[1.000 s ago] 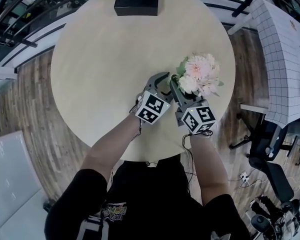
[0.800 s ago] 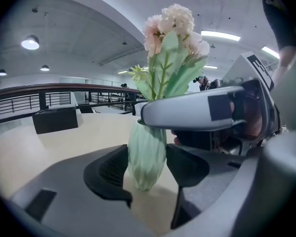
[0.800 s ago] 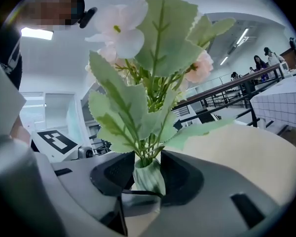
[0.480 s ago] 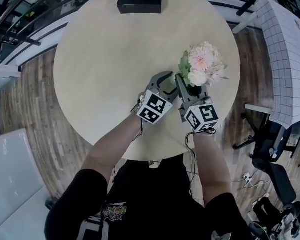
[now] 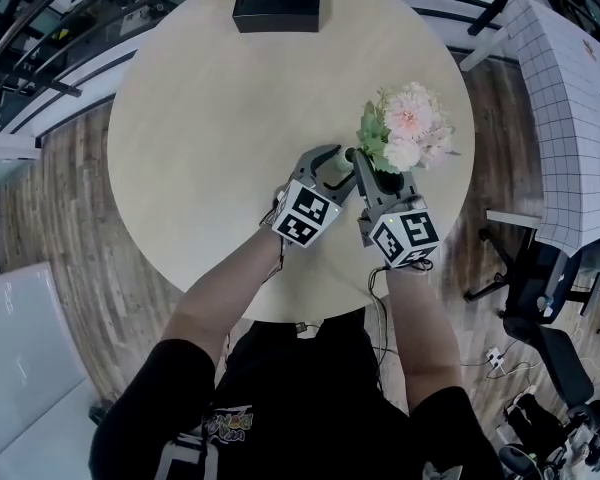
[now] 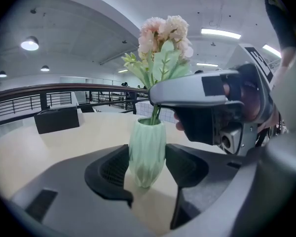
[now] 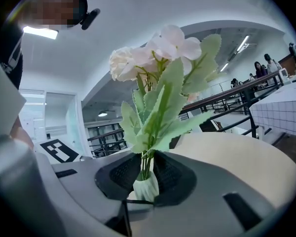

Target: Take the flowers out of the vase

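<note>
Steadying the vase [image 6: 147,144] on the tabletop [image 5: 210,118], your left claw [image 6: 146,163] clamps its body. Your right claw [image 7: 147,171] is closing round the stems [image 7: 146,163] just above the vase's mouth. The flowers [image 7: 155,53] look light and floppy, so grip low.

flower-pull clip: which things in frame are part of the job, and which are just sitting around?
In the job:
- flowers
- green vase
- left gripper, clamped on the vase
- right gripper, closing around the stems above the vase mouth

Lying about:
- black box at the far edge of the round table
- grid-patterned table at right
</note>
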### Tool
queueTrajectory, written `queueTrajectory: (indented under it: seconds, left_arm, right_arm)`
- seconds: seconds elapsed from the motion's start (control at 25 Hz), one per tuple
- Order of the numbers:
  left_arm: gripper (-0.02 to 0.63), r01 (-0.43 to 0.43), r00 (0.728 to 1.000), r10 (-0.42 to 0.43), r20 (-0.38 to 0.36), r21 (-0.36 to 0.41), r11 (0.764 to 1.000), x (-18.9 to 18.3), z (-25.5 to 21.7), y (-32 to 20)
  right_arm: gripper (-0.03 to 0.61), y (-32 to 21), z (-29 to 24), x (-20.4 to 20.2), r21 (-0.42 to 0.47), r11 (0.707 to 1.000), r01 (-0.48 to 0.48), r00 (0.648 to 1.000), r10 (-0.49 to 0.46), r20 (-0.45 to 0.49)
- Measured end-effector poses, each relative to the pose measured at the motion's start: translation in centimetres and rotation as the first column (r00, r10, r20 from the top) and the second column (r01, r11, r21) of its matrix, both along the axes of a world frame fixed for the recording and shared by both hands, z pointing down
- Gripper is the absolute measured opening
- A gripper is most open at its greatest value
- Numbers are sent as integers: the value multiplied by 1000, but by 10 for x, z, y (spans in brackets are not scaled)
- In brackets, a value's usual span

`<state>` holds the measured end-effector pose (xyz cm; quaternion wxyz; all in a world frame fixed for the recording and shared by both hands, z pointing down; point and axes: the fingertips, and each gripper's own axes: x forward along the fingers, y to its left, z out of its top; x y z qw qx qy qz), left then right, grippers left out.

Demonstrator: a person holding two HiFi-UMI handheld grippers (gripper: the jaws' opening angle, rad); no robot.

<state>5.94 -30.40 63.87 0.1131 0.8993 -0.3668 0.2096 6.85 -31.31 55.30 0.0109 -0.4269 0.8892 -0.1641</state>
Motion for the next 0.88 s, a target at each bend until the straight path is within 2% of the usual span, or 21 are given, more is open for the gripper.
queueTrajectory:
  seconds: [0.64, 0.88]
  left_arm:
    - [238, -6, 1000, 7, 30, -10, 1000, -6, 1, 3]
    - [239, 19, 1000, -19, 3, -18, 1000, -18, -7, 9]
  right_arm:
    - [81, 2, -82, 7, 82, 996, -25, 999, 21, 49]
    - [81, 2, -100, 18, 80, 995, -62, 996, 57, 63]
